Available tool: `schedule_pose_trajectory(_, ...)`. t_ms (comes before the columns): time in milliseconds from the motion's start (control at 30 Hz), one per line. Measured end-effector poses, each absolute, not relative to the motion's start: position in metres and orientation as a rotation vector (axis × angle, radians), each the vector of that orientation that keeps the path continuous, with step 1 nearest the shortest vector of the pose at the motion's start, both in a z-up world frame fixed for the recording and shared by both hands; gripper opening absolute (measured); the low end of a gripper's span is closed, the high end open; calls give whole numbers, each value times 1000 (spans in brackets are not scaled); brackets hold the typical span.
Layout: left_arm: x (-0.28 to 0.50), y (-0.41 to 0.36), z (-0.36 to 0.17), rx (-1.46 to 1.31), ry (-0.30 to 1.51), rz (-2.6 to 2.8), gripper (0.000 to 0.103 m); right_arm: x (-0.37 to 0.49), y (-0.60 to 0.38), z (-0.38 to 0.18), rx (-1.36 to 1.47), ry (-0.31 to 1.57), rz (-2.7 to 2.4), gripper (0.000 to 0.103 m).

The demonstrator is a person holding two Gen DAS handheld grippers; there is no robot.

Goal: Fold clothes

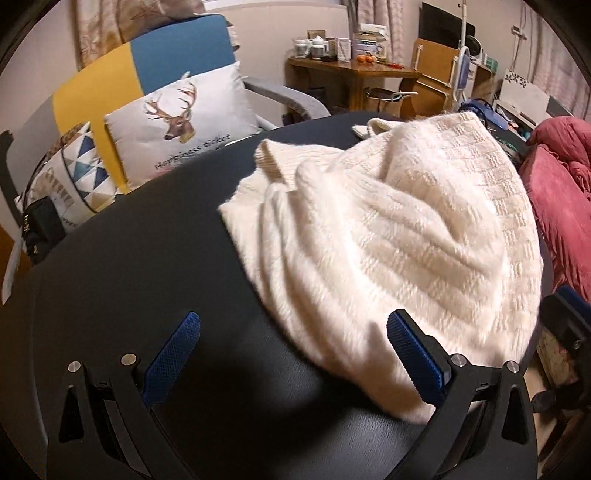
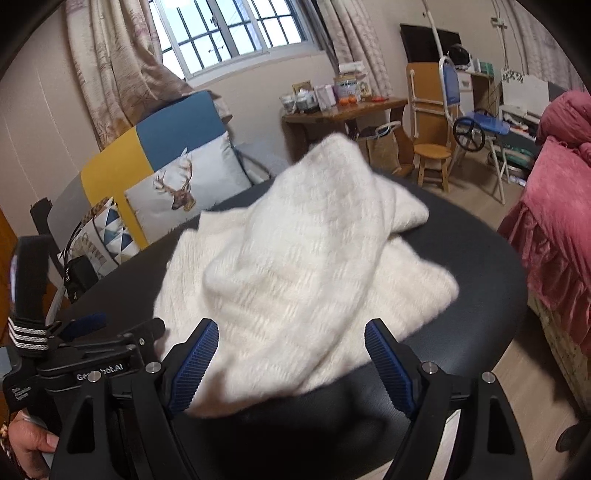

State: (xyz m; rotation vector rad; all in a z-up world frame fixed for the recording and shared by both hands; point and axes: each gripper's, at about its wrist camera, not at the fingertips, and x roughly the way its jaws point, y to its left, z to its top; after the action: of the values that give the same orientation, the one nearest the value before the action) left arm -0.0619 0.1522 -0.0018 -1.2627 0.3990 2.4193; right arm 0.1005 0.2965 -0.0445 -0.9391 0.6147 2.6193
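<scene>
Both tools agape beside cream sweater

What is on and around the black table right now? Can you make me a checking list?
Surface: round black table, dark and matte.
Job's things: one cream knitted sweater, rumpled in a heap, not yet folded flat; a ribbed cuff sticks out on top.
Clutter: nothing seen on the table besides the sweater.
Grippers: left gripper has its jaws open, empty, at the sweater's near edge; right gripper has its jaws open with sweater fabric between them, not clamped.
Cables: nothing seen on the table.
Surroundings: deer cushion on a blue and yellow chair, wooden side table with jars, pink bedcover, barred window.
</scene>
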Motion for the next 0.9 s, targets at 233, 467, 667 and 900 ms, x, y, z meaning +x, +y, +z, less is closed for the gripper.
schedule_pose_trajectory(233, -86, 173, -13, -1310, 372, 2364, 103, 103, 306, -39, -900, 617, 2618, 84)
schedule_pose_trajectory(467, -92, 194, -42, -1334, 516, 2290, 103, 93, 327, -34, -873, 618, 2598, 84)
schedule_pose_trajectory(667, -95, 189, -68, -1388, 411, 2237, 103, 89, 336, -42, -880, 623, 2595, 84)
schedule_pose_trajectory(900, -91, 191, -69, -1366, 452, 2266, 103, 68, 360, -55, -901, 702, 2562, 84)
